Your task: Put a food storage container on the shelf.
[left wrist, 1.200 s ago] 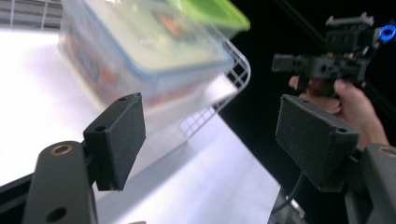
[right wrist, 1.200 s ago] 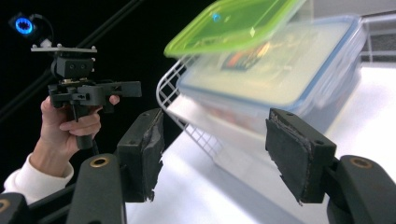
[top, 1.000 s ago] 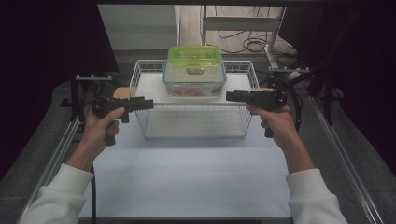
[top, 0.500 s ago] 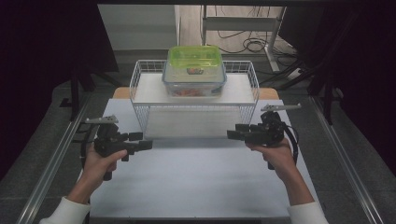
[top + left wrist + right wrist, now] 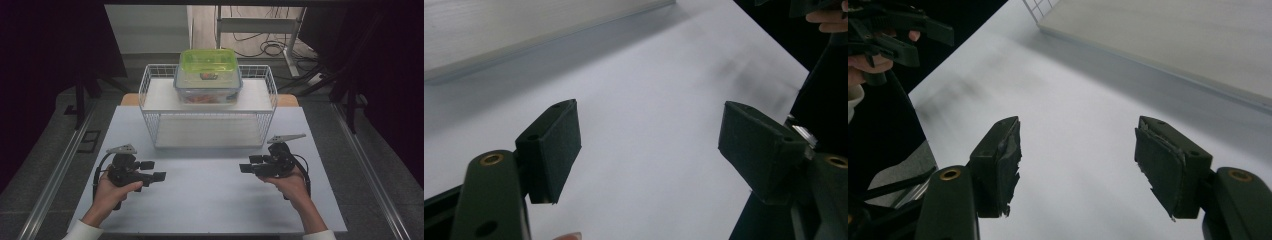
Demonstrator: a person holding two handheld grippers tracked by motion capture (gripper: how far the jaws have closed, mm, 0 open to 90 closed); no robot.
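Observation:
My left gripper (image 5: 154, 170) hovers low over the white table top (image 5: 210, 200) at the near left, pointing right. Its jaws stand open with nothing between them (image 5: 648, 125). At the near right, my right gripper (image 5: 250, 164) points left toward it, also open and empty (image 5: 1078, 135). Its jaws have just opened a little further. A clear box with a green lid (image 5: 208, 75) sits on top of a white wire rack (image 5: 207, 114) at the back of the table, well beyond both grippers. Something orange shows inside the box.
The rack's pale base board (image 5: 1173, 40) lies just ahead of the grippers. The other hand's gripper (image 5: 893, 30) shows in the right gripper view's top left. Metal rails (image 5: 55, 175) run along both sides of the table. Cables (image 5: 270, 47) lie on the floor behind.
Both hands have come down from the height of the rack's top to just above the table, and back toward the person. Both grippers stay empty.

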